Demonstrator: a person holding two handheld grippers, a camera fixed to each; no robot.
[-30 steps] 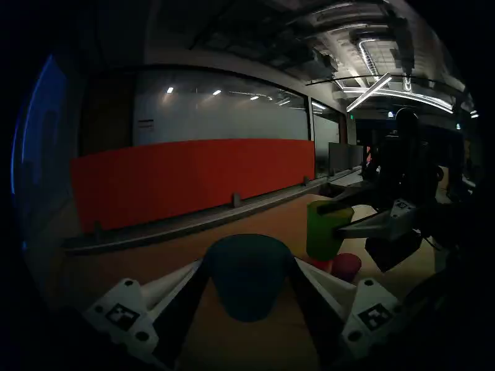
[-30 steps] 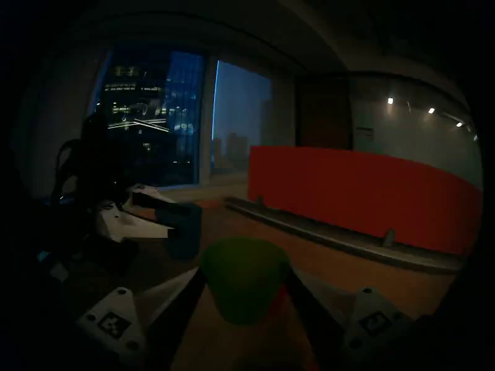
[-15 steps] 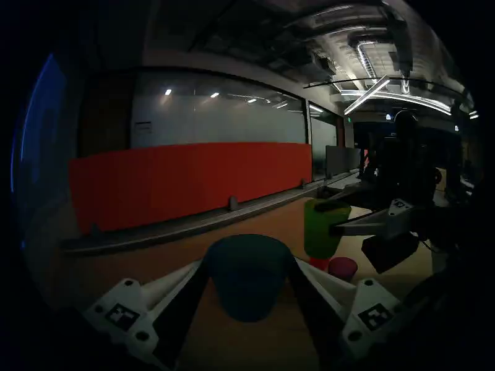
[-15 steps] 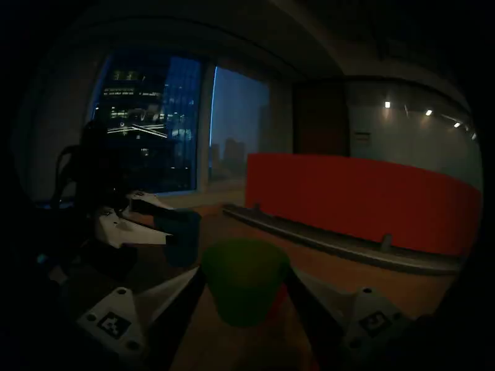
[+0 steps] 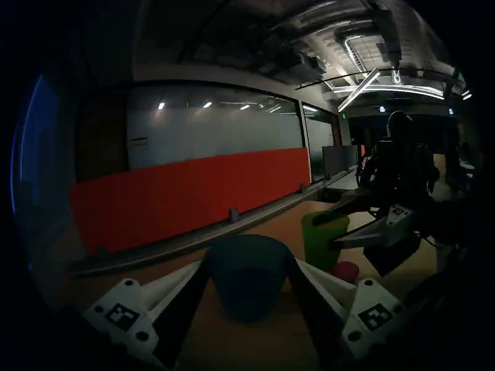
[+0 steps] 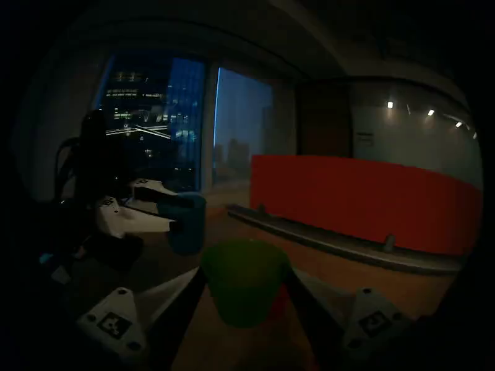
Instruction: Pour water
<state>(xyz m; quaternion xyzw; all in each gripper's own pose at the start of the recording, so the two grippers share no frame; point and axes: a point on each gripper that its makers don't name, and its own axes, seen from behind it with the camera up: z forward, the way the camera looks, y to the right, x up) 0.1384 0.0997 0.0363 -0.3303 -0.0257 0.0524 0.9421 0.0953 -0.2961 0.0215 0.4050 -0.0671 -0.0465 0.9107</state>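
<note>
My left gripper (image 5: 249, 281) is shut on a dark blue cup (image 5: 249, 275), held upright above the wooden table (image 5: 247, 346). In the left gripper view the green cup (image 5: 322, 238) sits to the right in the other gripper, tilted slightly, above a red cup (image 5: 346, 270) on the table. My right gripper (image 6: 246, 284) is shut on that green cup (image 6: 245, 278); a bit of the red cup (image 6: 279, 301) peeks from behind it. In the right gripper view the blue cup (image 6: 184, 222) stands upright at left, clamped by the left gripper.
A red partition (image 5: 185, 191) with a rail runs along the table's far edge. Dark windows (image 6: 154, 130) with city lights lie behind the left gripper. An office chair (image 5: 399, 161) stands behind the right gripper. The room is dim.
The green cup has dropped lower and tilted a little in the left gripper view. The blue cup has risen slightly and come upright in the right gripper view.
</note>
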